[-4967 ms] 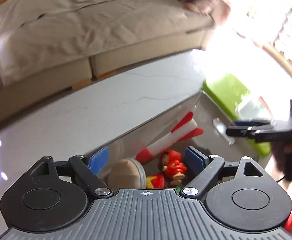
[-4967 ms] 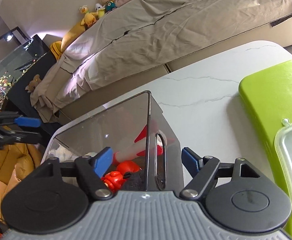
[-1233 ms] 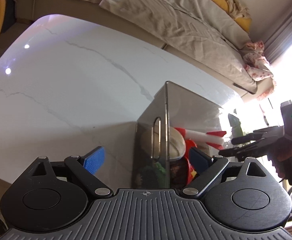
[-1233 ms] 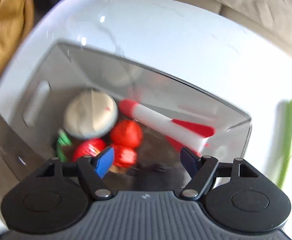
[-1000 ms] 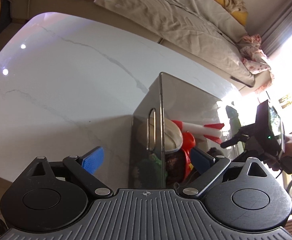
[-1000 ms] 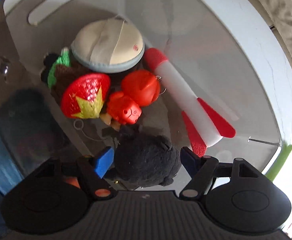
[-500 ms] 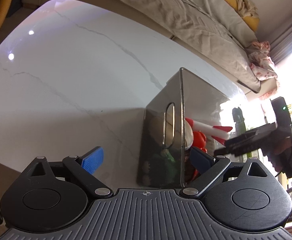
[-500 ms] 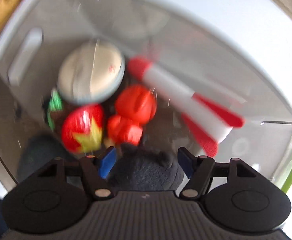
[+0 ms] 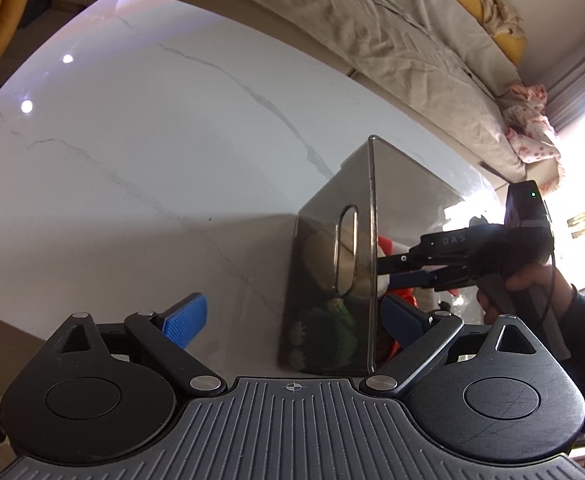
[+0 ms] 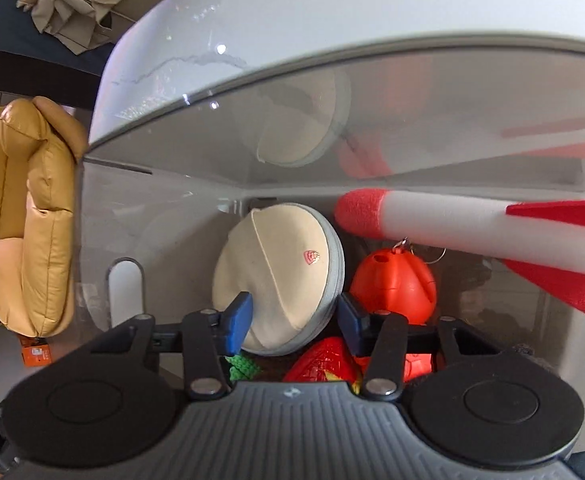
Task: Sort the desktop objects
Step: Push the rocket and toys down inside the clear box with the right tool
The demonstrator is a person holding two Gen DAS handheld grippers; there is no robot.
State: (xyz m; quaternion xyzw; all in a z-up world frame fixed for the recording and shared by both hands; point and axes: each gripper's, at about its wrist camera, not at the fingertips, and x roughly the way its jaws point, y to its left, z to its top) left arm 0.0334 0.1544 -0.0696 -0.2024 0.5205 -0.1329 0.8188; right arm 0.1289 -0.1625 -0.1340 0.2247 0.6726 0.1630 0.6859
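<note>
While the left gripper (image 9: 288, 322) waits with jaws apart astride the bin (image 9: 334, 276) wall on the counter (image 9: 152, 152), the right gripper (image 10: 292, 316), newly dipped inside, is closing around the cream pouch (image 10: 276, 276), apparently picking it for sorting.

The left wrist view looks forward and down past its own left claw (image 9: 288, 324) from just outside the smoky clear bin (image 9: 332, 280), facing the bin's handle-slot end with the marble worktop (image 9: 152, 152) and sofa (image 9: 392, 28) beyond. The right wrist view sits inside the bin's mouth, very near the round beige pouch (image 10: 276, 276) ahead of the right claw (image 10: 294, 322). Both share the bin, pouch and foam rocket (image 10: 472, 236); the left view also sees the right claw reaching in.
</note>
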